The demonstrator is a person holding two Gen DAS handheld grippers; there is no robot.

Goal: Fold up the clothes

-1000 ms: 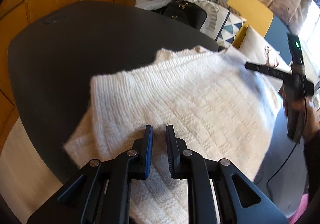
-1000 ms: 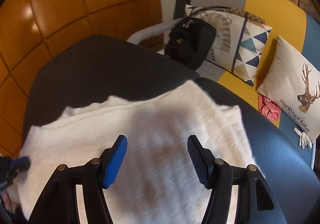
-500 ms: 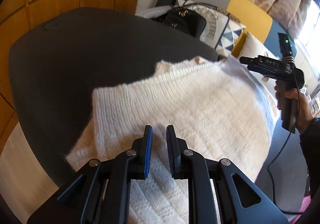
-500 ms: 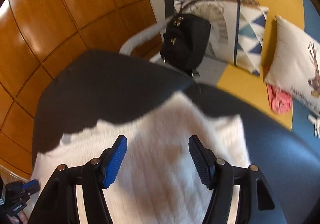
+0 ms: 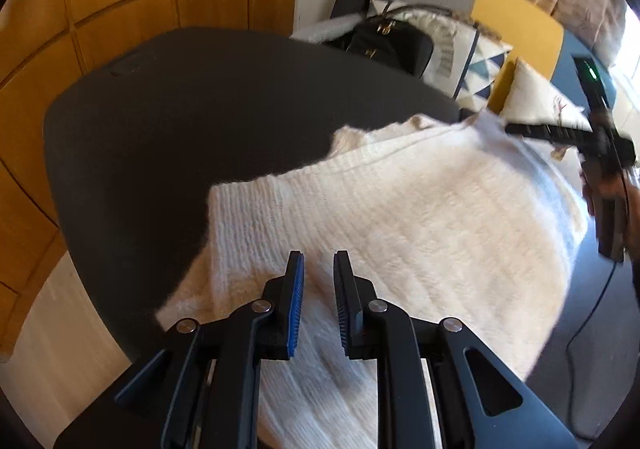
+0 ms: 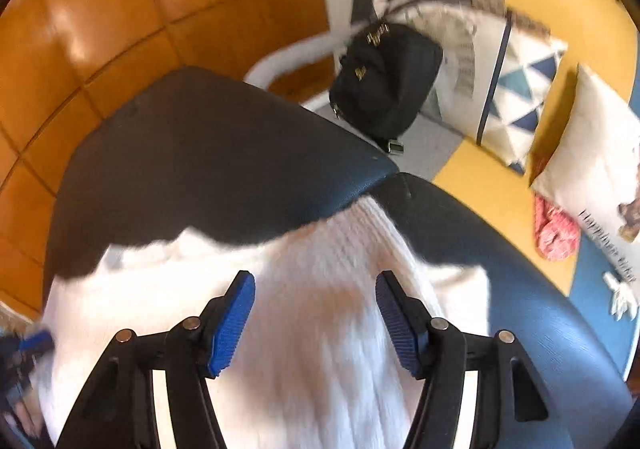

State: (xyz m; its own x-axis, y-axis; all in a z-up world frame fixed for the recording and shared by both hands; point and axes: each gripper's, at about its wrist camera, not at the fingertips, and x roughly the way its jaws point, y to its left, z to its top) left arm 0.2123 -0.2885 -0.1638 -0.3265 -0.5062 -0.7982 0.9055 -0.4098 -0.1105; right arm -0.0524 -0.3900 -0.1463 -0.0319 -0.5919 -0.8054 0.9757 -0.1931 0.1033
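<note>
White knit sweater (image 5: 400, 233) spread on dark worktop (image 5: 180, 137); 2 claws above it.

Left claw (image 5: 319, 305): jaws nearly closed with a narrow gap, nothing gripped, sweater below. Right claw (image 6: 316, 325): jaws wide apart, empty, above the sweater's centre. In the right wrist view the sweater fills the 6 o'clock half; black bag (image 6: 384, 81) at 12 o'clock, cushions (image 6: 516, 89) at 2 o'clock.

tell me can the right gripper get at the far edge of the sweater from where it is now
Probably yes. The right gripper hangs open above the sweater, and nothing lies on the knit between it and the far edge. The black bag sits off the table, clear of the way.
</note>
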